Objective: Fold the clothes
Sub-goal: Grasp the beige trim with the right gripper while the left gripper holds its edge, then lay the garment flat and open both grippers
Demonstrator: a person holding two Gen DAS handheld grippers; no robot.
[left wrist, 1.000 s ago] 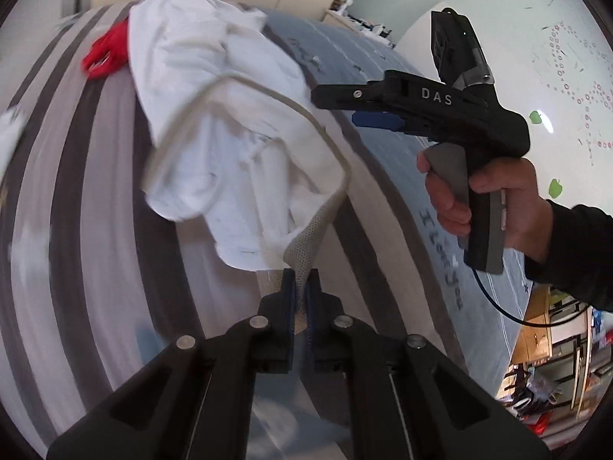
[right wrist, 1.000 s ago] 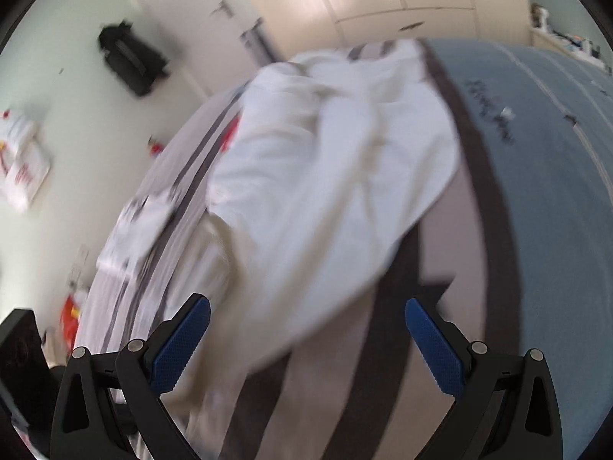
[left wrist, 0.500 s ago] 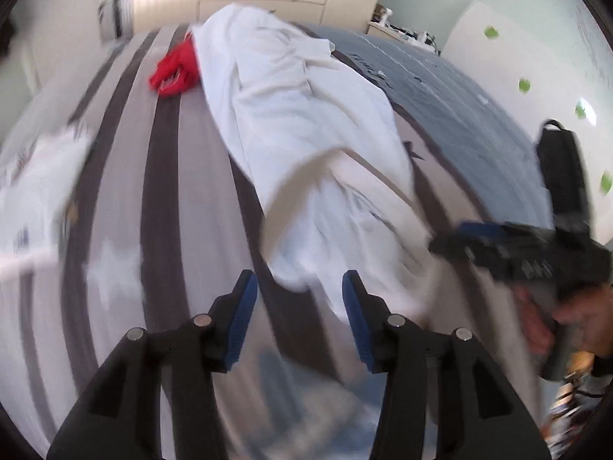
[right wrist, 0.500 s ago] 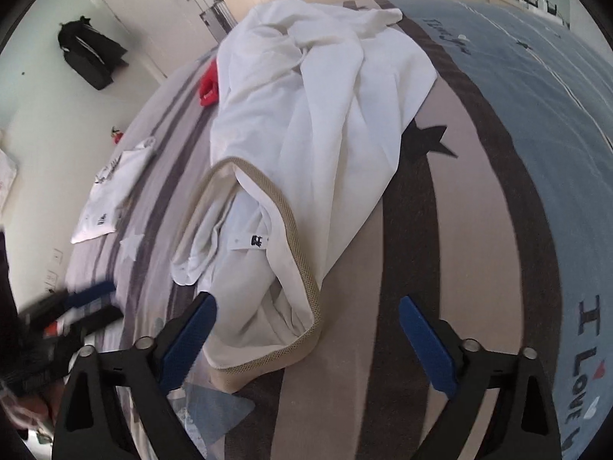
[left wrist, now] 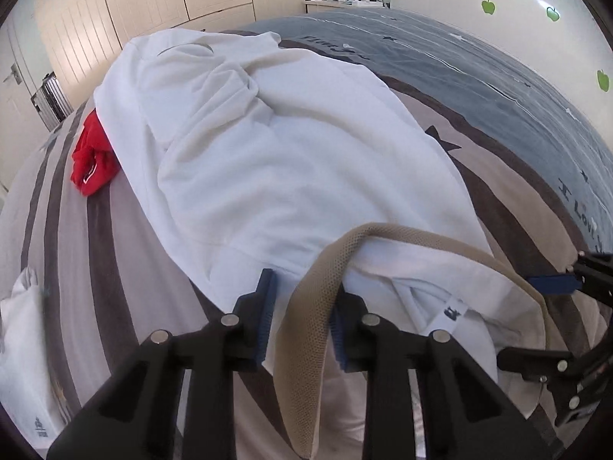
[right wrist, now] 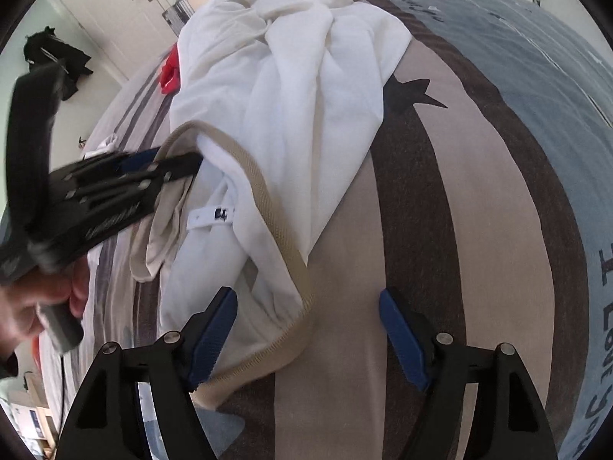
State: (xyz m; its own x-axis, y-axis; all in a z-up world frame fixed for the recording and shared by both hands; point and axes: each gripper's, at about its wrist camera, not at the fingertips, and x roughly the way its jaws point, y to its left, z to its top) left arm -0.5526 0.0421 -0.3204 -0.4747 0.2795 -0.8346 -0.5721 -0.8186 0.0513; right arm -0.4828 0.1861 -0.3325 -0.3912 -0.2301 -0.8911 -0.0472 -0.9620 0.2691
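Grasp step: the left gripper (left wrist: 300, 316), jaws apart, straddles the white garment's (left wrist: 291, 161) beige mesh waistband (left wrist: 306, 345) at lower centre; the right gripper (right wrist: 306, 339) gapes open beside it. Next, I judge, both must close on the band.

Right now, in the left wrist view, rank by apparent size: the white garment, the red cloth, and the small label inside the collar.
1. White garment, by far the largest, spread across the bed.
2. Red cloth, a small bundle beside the garment's far edge; it lies farther from the camera, so it may look smaller than it is.
3. Label, the smallest, though nearest.
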